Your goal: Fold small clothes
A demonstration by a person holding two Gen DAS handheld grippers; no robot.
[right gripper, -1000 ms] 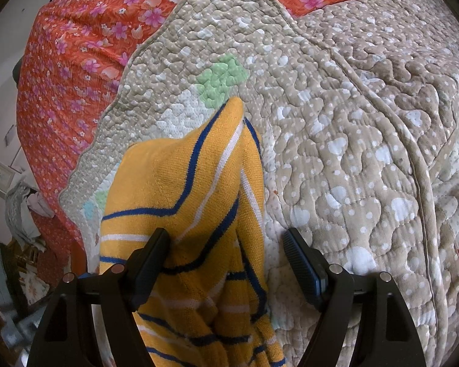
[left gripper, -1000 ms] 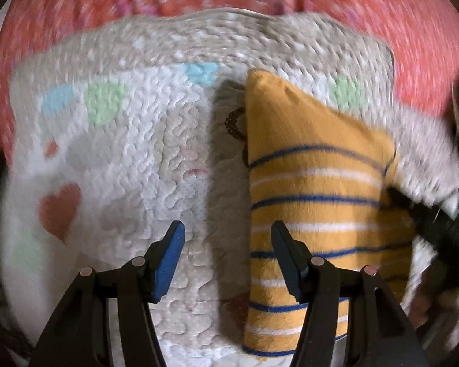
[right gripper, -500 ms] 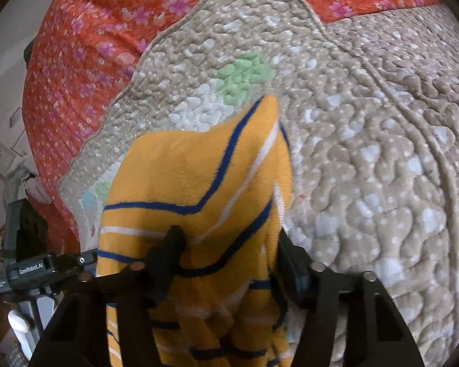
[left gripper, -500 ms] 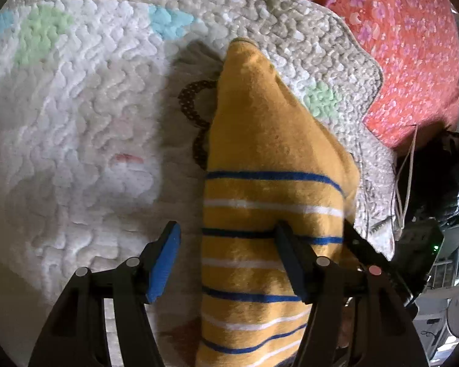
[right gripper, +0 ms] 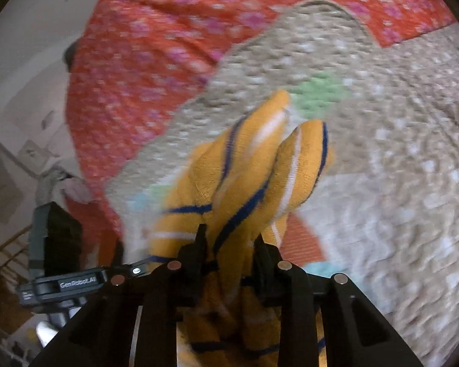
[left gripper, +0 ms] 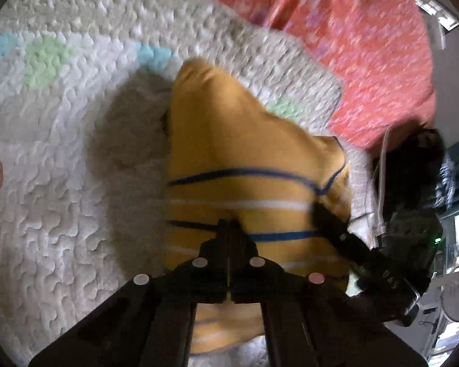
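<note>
We see left tongs point(left gripper: 228, 229) clenched on the orange knit garment with blue and white stripes point(left gripper: 244, 140) | right tongs point(right gripper: 229, 244) gripping its bunched edge | garment over the beige quilted mat point(left gripper: 61, 153), near the mat's corner

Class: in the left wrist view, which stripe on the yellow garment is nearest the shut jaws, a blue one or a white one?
A blue one: the lower blue stripe on the yellow garment runs right at the left gripper. The white stripe lies farther up.

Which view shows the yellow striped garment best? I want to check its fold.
The left wrist view: the yellow striped garment spreads broadly there above the quilt. The right wrist view shows it bunched in the right gripper.
</note>
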